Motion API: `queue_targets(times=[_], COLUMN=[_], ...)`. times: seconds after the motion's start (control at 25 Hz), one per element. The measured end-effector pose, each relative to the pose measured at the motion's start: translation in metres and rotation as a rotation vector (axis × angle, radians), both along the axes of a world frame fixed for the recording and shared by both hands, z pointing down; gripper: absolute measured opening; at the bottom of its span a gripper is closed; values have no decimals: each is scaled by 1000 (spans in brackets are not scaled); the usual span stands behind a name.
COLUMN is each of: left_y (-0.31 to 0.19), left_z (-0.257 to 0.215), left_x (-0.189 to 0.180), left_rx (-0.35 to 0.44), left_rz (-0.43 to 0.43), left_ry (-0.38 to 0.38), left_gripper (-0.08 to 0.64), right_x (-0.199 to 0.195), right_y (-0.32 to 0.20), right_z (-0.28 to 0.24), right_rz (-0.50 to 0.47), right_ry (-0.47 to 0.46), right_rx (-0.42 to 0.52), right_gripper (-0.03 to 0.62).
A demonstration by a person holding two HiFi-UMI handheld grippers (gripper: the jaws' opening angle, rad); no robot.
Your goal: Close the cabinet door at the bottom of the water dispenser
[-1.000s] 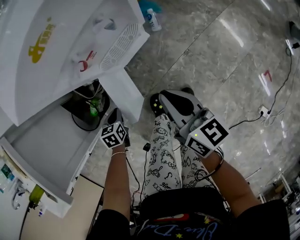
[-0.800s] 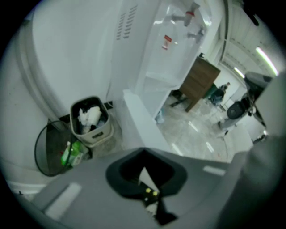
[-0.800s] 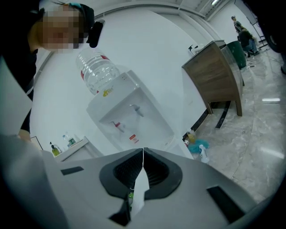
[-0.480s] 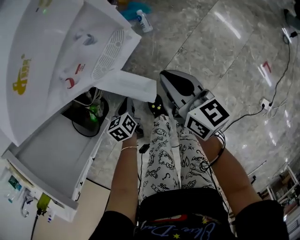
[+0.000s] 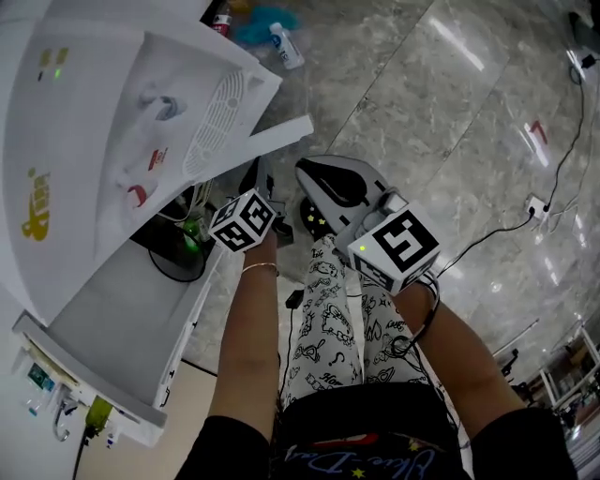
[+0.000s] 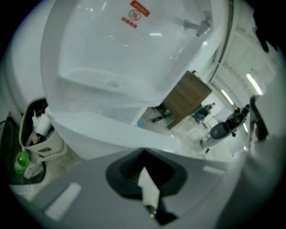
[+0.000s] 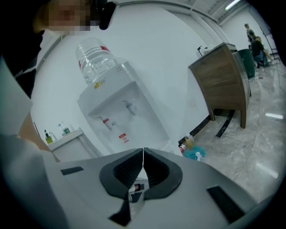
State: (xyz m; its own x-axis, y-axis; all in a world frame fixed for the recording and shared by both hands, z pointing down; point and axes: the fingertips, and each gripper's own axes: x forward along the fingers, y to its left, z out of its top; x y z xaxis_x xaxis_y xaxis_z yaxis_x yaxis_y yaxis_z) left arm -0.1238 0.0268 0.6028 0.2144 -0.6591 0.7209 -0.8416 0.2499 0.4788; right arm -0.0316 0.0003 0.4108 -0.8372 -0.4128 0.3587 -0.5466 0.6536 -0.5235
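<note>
The white water dispenser (image 5: pixel 112 122) stands at the left of the head view, with its bottom cabinet door (image 5: pixel 281 134) standing partly open and edge-on. My left gripper (image 5: pixel 262 178) is shut and sits right against the door's outer face; whether it touches is hidden. In the left gripper view the door (image 6: pixel 103 134) fills the space just past the shut left gripper (image 6: pixel 145 176). My right gripper (image 5: pixel 307 171) is shut on nothing, held to the right of the door. The right gripper view shows the dispenser (image 7: pixel 120 120) beyond the right gripper (image 7: pixel 143 156).
Inside the cabinet lie a green bottle (image 5: pixel 192 230) and a dark container (image 6: pixel 38 134). Bottles (image 5: pixel 281 42) and a blue cloth (image 5: pixel 262 23) lie on the marble floor behind the dispenser. A wooden cabinet (image 7: pixel 223 80) stands at the right wall. Cables (image 5: pixel 553 206) trail at far right.
The door has swung from wide open towards the dispenser. My left gripper has moved forward with it, and the right gripper has drifted left and forward.
</note>
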Motion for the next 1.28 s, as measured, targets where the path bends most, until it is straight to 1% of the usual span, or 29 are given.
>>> queue_targets(times=[0.08, 0.2, 0.32, 0.4, 0.56, 0.76, 0.84, 0.96, 1.04, 1.12, 1.28], left_y=[-16, -39, -58, -69, -86, -94, -92, -93, -94, -88, -72], left_z=[0, 1, 5, 8, 12, 14, 17, 14, 9, 4, -15], left_x=[-2, -12, -22, -22, -23, -23, -27, -35, -35, -29, -16], left_rx=[25, 65, 83, 91, 94, 112, 119, 138, 154, 157, 182], left_rz=[-12, -45, -90, -98, -134, -145, -183, -277, -320, -313, -232], left_ry=[1, 3, 3, 3, 31, 43, 56, 78, 96, 109, 114], left_gripper=[-2, -2, -2, -2, -3, -3, -2, -3, -2, -3, -3], right_x=[1, 5, 14, 22, 34, 39, 37, 37, 38, 40, 42], right_y=[-1, -10, -22, -30, -43, -53, -52, -51, -49, -46, -40], right_z=[6, 6, 4, 4, 4, 3, 1, -2, -3, -6, -17], right_rz=[-24, -26, 1, 26, 58, 94, 92, 94, 101, 102, 109], right_ry=[38, 33, 28, 27, 38, 24, 18, 12, 12, 12, 12], right_rx=[8, 4, 4, -6, 0, 2, 1, 5, 8, 9, 21], right_gripper=[17, 17, 17, 17, 17, 17, 17, 17, 17, 17, 17])
